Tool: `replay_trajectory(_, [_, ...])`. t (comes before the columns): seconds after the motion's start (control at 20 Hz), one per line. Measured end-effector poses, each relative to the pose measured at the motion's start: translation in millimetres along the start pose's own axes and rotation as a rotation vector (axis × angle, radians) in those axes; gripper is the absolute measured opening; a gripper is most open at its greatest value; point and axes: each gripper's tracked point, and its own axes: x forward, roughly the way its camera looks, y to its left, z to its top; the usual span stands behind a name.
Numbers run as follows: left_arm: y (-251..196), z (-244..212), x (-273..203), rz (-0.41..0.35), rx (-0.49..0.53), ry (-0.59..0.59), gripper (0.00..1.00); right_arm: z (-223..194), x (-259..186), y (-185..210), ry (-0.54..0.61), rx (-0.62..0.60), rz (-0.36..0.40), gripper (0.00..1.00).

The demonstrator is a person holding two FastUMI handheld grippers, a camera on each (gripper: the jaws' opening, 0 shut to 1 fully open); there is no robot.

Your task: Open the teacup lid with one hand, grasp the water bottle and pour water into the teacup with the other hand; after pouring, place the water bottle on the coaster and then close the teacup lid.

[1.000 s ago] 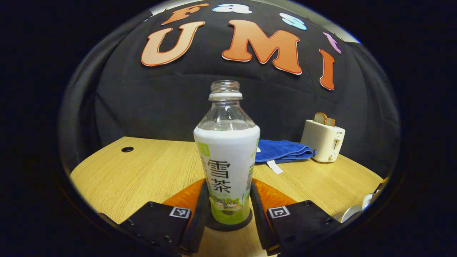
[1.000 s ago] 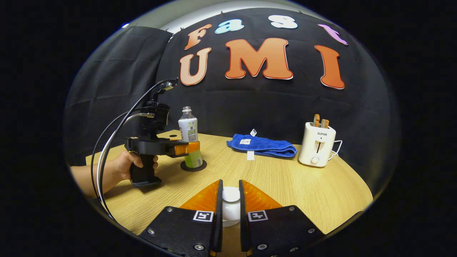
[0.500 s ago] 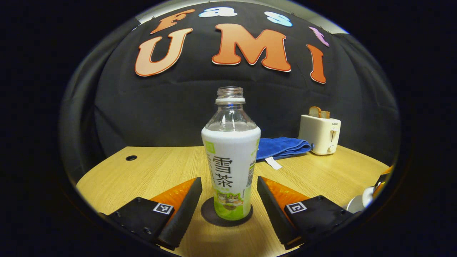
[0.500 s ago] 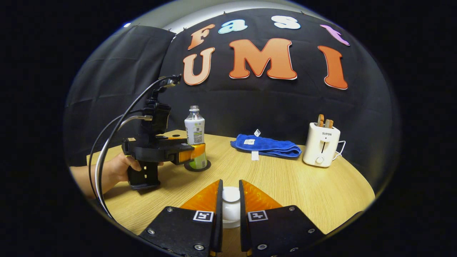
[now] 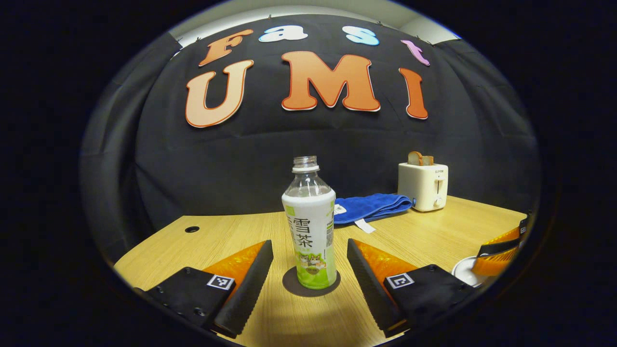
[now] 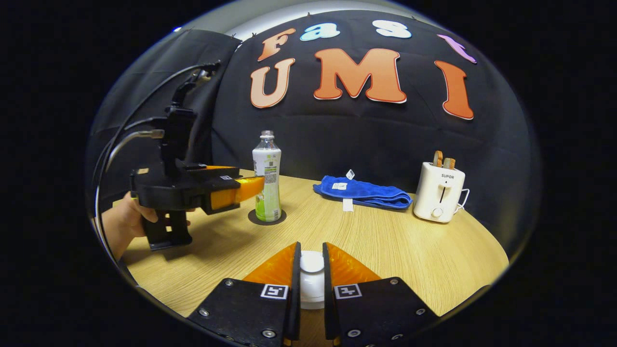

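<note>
The water bottle (image 5: 308,226) stands upright and capless on the dark round coaster (image 5: 311,285). My left gripper (image 5: 309,242) is open, with its fingers apart on either side of the bottle and drawn back from it, touching nothing. In the right gripper view the bottle (image 6: 266,178) and coaster (image 6: 266,217) sit at the left, and a hand (image 6: 120,221) holds the left gripper beside them. My right gripper (image 6: 311,246) is shut on the white knob of the teacup lid (image 6: 312,279). A white piece of the teacup set (image 5: 463,271) shows under the right gripper's orange fingers (image 5: 496,248).
A cream toaster (image 6: 438,193) with bread slices stands at the back right of the wooden table (image 6: 385,246). A folded blue towel (image 6: 361,193) lies beside it. A cable hole (image 5: 192,229) is in the table's far left. Black cloth walls the booth behind.
My left gripper has opened, let go of the bottle on the coaster and drawn back from it. The right gripper has stayed shut on the lid.
</note>
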Motion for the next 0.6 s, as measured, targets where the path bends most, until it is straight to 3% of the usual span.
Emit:
replay_trajectory(0.2, [5, 20, -26, 0.016, -0.028, -0.038, 0.98, -1, 0, 2, 0.007, 0.009, 0.000, 0.22])
replay_trajectory(0.45, [17, 50, -59, 0.048, -0.068, -0.087, 0.98, 19, -12, -1, -0.045, -0.002, -0.024, 0.34])
replay_trajectory(0.5, [20, 58, -66, 0.058, -0.072, -0.101, 0.98, 27, -16, -1, -0.066, -0.003, -0.028, 0.46])
replay_trajectory(0.6, [28, 73, -81, 0.080, -0.080, -0.127, 0.98, 47, -26, -8, -0.109, -0.008, -0.049, 0.56])
